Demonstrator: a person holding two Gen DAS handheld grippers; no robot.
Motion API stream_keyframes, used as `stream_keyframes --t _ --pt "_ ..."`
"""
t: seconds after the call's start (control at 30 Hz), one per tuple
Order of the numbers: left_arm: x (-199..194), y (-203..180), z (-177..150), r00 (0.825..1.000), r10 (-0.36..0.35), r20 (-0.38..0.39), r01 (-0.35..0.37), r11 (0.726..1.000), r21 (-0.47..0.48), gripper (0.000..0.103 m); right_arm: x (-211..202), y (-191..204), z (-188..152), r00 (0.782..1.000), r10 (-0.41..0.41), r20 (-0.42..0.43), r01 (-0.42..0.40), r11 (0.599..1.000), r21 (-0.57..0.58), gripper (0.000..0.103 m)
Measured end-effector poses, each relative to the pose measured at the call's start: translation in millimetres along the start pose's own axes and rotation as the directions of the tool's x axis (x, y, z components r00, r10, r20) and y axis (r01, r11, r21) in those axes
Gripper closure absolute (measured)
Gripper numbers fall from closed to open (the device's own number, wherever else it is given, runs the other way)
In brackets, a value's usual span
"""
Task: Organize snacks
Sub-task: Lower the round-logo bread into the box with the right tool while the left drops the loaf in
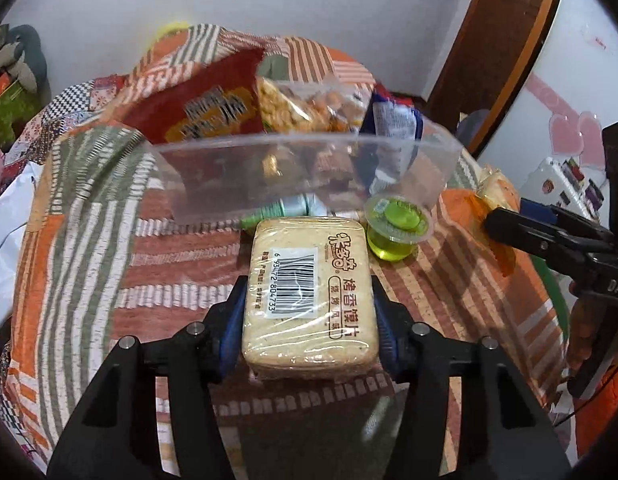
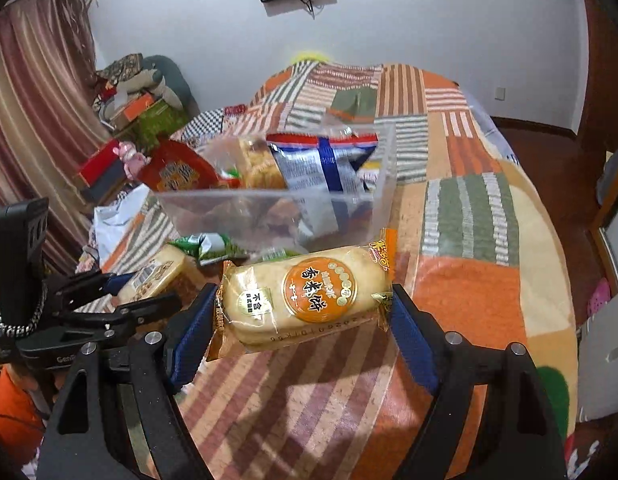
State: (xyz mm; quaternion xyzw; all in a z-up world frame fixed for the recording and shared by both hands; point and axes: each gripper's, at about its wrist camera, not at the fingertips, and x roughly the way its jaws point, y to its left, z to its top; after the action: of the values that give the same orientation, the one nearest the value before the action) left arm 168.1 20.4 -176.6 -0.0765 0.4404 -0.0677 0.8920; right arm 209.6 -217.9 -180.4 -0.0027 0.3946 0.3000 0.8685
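Observation:
My left gripper (image 1: 309, 312) is shut on a wrapped pack of toasted bun slices (image 1: 309, 296) with a barcode label, held just in front of a clear plastic bin (image 1: 309, 172). The bin holds a red snack bag (image 1: 197, 100), a clear bag of snacks (image 1: 297, 108) and a blue-and-white packet (image 1: 393, 124). My right gripper (image 2: 301, 312) is shut on an orange-labelled rice cake pack (image 2: 305, 300), held in front of the same bin (image 2: 277, 208). The left gripper (image 2: 109, 304) with its pack shows at the left of the right wrist view.
A green jelly cup (image 1: 397, 228) and a green-and-silver packet (image 1: 285, 208) lie on the patchwork cloth (image 1: 89, 220) beside the bin. A green packet (image 2: 207, 246) lies before the bin. Boxes and clutter (image 2: 137, 108) stand at the far left.

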Motion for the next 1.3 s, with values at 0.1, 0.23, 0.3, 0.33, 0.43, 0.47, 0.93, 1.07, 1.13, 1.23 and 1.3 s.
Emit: stream_keyframes --t 0.1,0.23,0.3,0.33,0.43,0.47,0.93,1.07,1.13,1.23,1.3 --pt "-16 6 7 0.999 -0.001 0.041 0.001 1.000 -0.006 0.048 -2 4 6 1.000 0.001 0.021 0.000 1.000 -0.010 0.023" --pt "-35 8 20 0.996 0.005 0.094 -0.004 1.000 -0.007 0.048 -4 7 14 0.999 0.010 0.044 -0.009 1.000 -0.014 0.023" --pt "-39 8 27 0.993 0.010 0.115 -0.010 1.000 -0.006 0.048 -4 9 18 0.998 0.014 0.056 -0.013 1.000 -0.019 0.023" --pt "-41 9 31 0.992 0.013 0.127 -0.012 1.000 -0.008 0.048 -4 11 21 0.998 0.016 0.060 -0.015 1.000 -0.021 0.023" --pt "-52 14 41 0.987 0.022 0.162 -0.021 1.000 -0.010 0.048 -4 14 28 0.997 0.023 0.077 -0.021 0.999 -0.031 0.023" --pt "-54 14 46 0.984 0.031 0.175 -0.030 1.000 -0.008 0.048 -4 14 31 0.996 0.025 0.082 -0.022 0.999 -0.033 0.023" --pt "-52 47 108 0.970 0.076 0.231 -0.070 0.997 -0.032 0.048 7 23 78 0.986 0.047 0.160 -0.042 0.998 -0.037 0.023" --pt "-41 55 119 0.971 0.080 0.226 -0.071 0.996 -0.048 0.048 17 28 91 0.985 0.045 0.164 -0.039 0.998 -0.042 0.023" --pt "-36 58 124 0.972 0.074 0.225 -0.063 0.996 -0.057 0.048 22 30 95 0.986 0.043 0.162 -0.036 0.998 -0.050 0.023" --pt "-28 61 132 0.973 0.070 0.218 -0.057 0.996 -0.067 0.048 32 34 102 0.987 0.041 0.153 -0.032 0.998 -0.058 0.023" --pt "-22 63 137 0.975 0.066 0.213 -0.052 0.996 -0.070 0.048 39 34 106 0.989 0.033 0.146 -0.024 0.998 -0.065 0.023"
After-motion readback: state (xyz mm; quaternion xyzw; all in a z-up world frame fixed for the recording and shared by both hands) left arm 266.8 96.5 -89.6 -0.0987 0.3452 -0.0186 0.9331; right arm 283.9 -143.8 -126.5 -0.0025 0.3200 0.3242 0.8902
